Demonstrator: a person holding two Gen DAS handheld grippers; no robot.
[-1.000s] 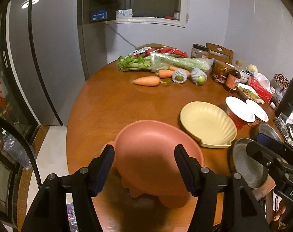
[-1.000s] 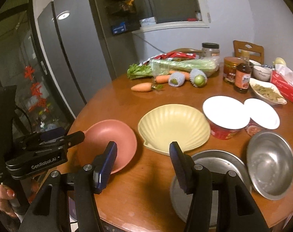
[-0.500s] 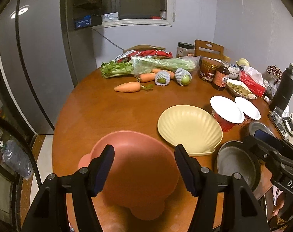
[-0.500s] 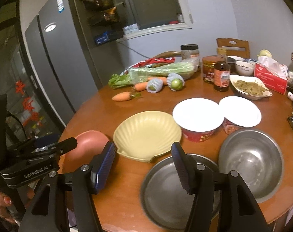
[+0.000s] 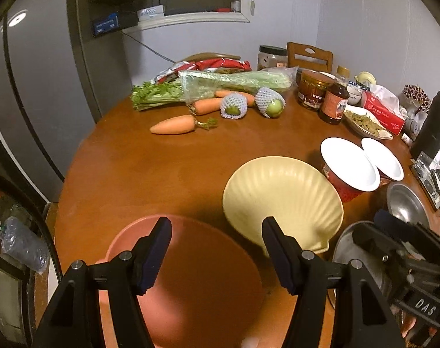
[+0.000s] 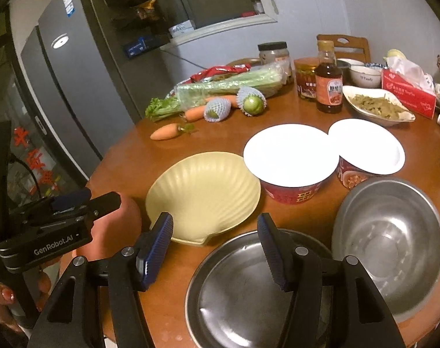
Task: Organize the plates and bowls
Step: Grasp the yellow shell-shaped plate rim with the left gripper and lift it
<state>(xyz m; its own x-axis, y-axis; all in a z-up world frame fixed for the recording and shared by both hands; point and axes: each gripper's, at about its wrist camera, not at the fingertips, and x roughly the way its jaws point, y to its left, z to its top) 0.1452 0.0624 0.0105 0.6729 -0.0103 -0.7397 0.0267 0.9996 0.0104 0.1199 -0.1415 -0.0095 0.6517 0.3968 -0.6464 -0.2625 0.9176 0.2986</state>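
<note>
Left hand-held gripper (image 5: 217,256) hovered about half open over the pink bowl (image 5: 196,284), pads either side of the bowl's far rim without visibly pressing on it; nothing clamped between the jaws. Seen from the right wrist as a black body marked with lettering at the left edge (image 6: 60,226), gripped low down by a hand (image 6: 2,304) with painted nails, the pink bowl (image 6: 124,217) partly hidden behind it. Right hand-held gripper (image 6: 215,253) likewise stood about half open and empty, poised above the far rim of a shallow steel plate (image 6: 237,295) at the near edge of the bench (image 6: 127,168), blue ribbed pads clear of the metal as far as could be told. Just right of that plate sat a deeper steel bowl (image 6: 388,252), rims close or touching. Just beyond the pads lay the yellow shell-shaped plate (image 6: 202,197), between the pink bowl and two red instant-noodle cups with white lids (image 6: 289,150). Farther back: carrots (image 6: 165,132), celery in plastic (image 6: 228,85), netted green fruit (image 6: 252,103), a sauce bottle (image 6: 328,87), and a white dish of greens (image 6: 376,105).
</note>
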